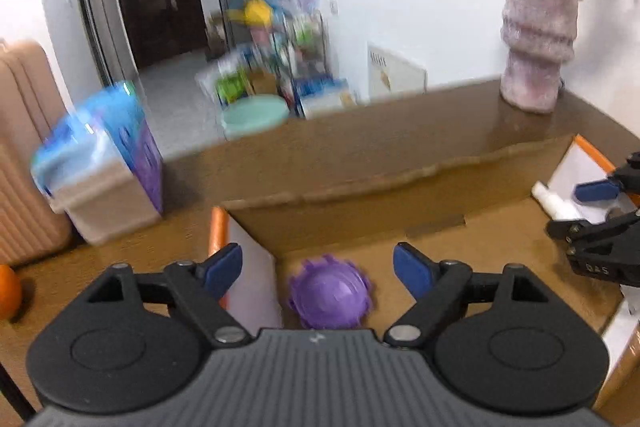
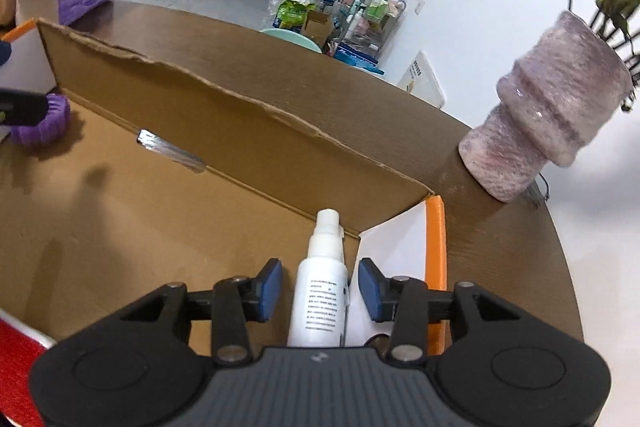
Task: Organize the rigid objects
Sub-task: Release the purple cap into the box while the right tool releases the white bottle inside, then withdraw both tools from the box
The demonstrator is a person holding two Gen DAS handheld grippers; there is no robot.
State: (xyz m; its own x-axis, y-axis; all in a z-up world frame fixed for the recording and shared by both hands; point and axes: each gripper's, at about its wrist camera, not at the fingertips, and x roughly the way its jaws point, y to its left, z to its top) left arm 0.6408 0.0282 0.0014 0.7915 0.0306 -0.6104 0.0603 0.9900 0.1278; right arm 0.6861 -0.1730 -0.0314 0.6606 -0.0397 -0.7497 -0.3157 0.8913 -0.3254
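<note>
Brown tabletop (image 2: 500,267) w/ open cardboard box (image 2: 224,131).
Left hand-held gripper (image 1: 318,269) open over purple lid (image 1: 329,293) on box floor; right hand-held gripper (image 2: 319,291) open, white spray bottle (image 2: 320,291) between pads, untouched.

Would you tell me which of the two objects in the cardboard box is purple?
The round ridged lid by the left gripper; the other, between the right gripper's pads, is a white spray bottle.
</note>
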